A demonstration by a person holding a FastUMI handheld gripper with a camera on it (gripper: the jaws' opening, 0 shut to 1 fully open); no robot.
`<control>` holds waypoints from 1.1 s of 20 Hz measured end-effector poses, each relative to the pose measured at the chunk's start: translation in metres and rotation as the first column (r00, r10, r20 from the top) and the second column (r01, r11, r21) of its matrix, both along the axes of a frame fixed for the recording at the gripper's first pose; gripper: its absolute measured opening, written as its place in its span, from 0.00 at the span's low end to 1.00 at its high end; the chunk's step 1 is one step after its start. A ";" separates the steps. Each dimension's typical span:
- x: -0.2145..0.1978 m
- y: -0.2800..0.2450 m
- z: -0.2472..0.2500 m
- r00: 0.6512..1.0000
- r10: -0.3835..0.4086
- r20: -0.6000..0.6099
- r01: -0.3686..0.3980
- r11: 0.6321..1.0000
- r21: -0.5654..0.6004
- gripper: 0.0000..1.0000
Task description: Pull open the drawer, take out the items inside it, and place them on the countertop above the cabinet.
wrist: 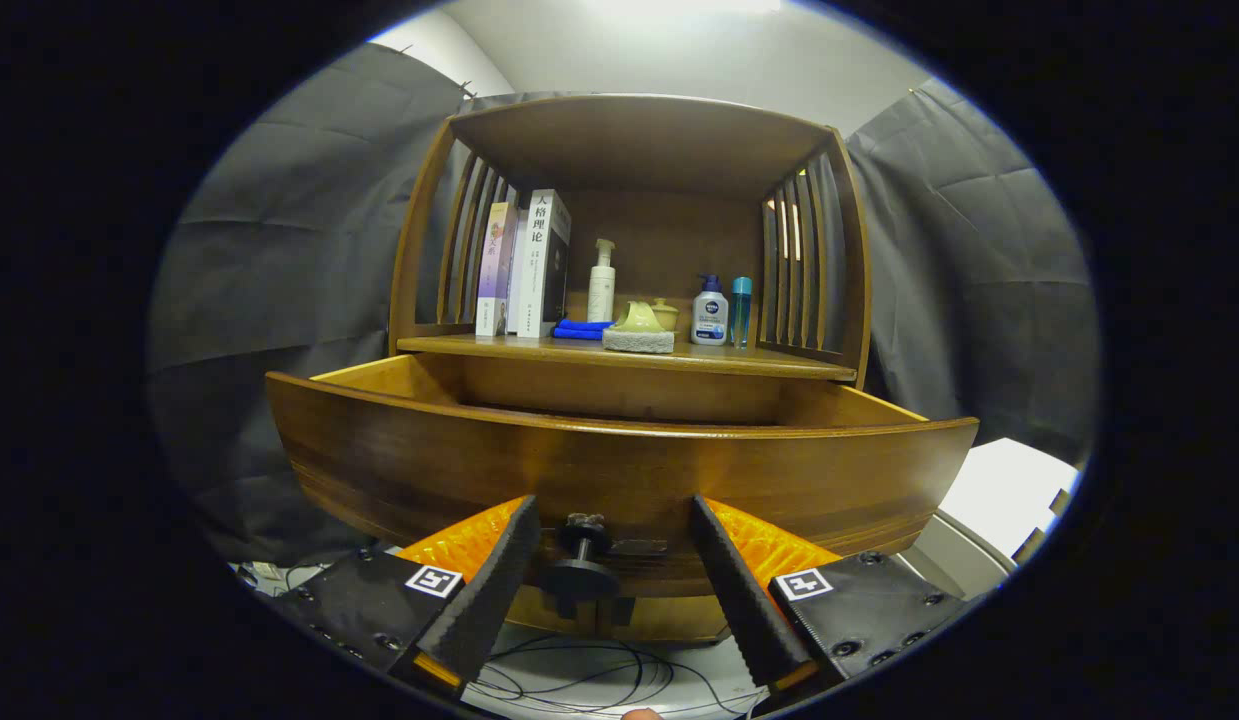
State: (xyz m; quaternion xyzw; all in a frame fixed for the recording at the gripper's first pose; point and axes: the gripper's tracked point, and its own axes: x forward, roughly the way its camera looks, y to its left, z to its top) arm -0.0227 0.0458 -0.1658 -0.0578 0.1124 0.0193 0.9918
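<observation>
A wooden cabinet's drawer (619,470) stands pulled out toward me, its curved front filling the space just beyond my fingers. Its inside is hidden from this low angle. A dark round knob (581,565) sticks out of the drawer front and sits between my fingertips, with a clear gap on each side. My gripper (611,530) is open around that knob, touching nothing. Above the drawer runs the countertop (759,362).
On the countertop stand books (527,265), a white pump bottle (601,282), a blue cloth (579,328), a sponge with a yellow lidded dish (639,328), a small white bottle (710,312) and a blue tube (741,312). Slatted side walls and a roof enclose it. Cables (589,680) lie on the floor below.
</observation>
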 end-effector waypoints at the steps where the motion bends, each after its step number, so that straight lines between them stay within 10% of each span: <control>1: 0.005 0.000 0.001 1.000 -0.003 -0.002 0.003 1.000 0.006 0.98; 22: 0.110 0.005 0.002 0.999 -0.032 -0.027 0.033 0.998 0.056 0.98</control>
